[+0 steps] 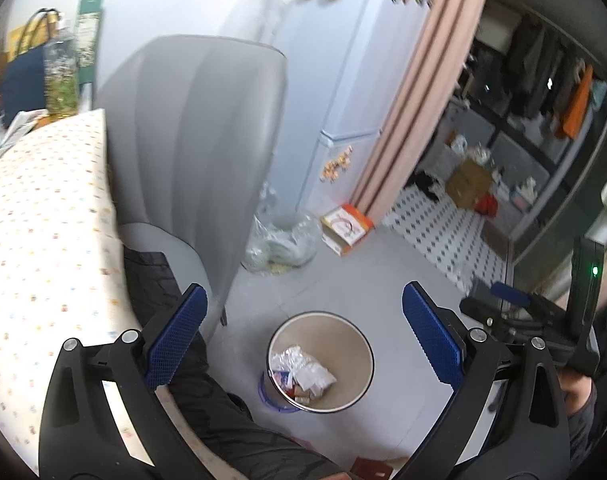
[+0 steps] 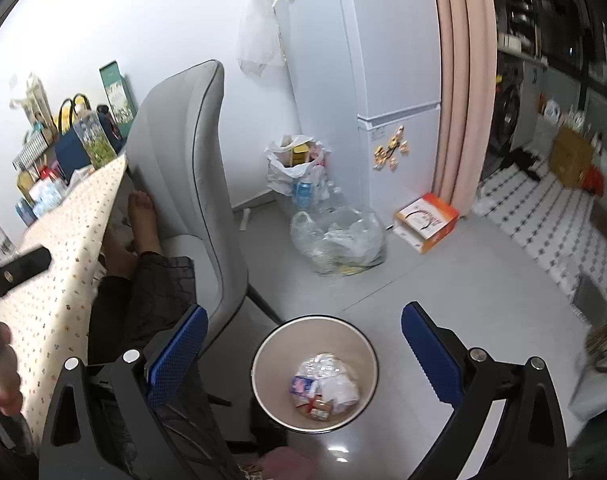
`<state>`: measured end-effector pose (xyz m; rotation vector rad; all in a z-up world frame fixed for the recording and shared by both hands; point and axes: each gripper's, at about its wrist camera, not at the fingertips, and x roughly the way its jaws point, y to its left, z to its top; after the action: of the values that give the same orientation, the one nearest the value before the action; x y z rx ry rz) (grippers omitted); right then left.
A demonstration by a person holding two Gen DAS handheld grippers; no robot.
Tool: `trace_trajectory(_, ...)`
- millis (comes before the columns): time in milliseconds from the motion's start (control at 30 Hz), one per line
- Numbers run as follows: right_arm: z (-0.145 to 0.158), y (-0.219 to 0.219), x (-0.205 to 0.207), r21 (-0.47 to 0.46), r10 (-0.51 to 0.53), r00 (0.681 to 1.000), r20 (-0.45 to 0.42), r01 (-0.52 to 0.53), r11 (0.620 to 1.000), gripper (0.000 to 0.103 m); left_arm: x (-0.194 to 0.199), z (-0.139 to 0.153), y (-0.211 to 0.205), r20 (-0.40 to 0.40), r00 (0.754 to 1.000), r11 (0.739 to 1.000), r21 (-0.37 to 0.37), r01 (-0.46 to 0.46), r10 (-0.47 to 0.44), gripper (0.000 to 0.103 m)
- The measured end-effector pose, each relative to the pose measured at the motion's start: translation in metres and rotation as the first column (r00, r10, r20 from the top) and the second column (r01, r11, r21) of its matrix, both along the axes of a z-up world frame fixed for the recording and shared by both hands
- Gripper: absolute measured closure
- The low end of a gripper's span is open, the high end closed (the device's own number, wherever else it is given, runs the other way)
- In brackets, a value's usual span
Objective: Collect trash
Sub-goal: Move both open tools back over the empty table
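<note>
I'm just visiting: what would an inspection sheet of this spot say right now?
Surface: grey floor, tablecloth-covered table at left.
Job's things: waste bin on the floor, wrappers and crumpled plastic inside.
Clutter: clear bag, white bag of bottles, orange box.
Grippers: left gripper and right gripper open, nothing between the jaws, above the bin.
Cables: nothing seen.
Surroundings: grey chair, fridge, pink curtain.
</note>
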<state>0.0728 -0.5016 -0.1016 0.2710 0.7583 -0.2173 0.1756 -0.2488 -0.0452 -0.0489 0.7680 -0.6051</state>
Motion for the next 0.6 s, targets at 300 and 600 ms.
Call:
trace_trajectory(300,0.051,0.036,-0.01,-0.035,-0.092,0.995,0.029,0.093,0.995,0.008,-0.022,0.046,0.053,0.13,0.986,0.994,0.003,-0.108,0.107,0.006)
trace_trajectory(600,0.094,0.068,-0.021,0.001,-0.021,0.994,0.111,0.021,1.0,0.008,-0.045,0.072,0.108,0.165,0.96,0.972,0.028,-0.233,0.226,0.006)
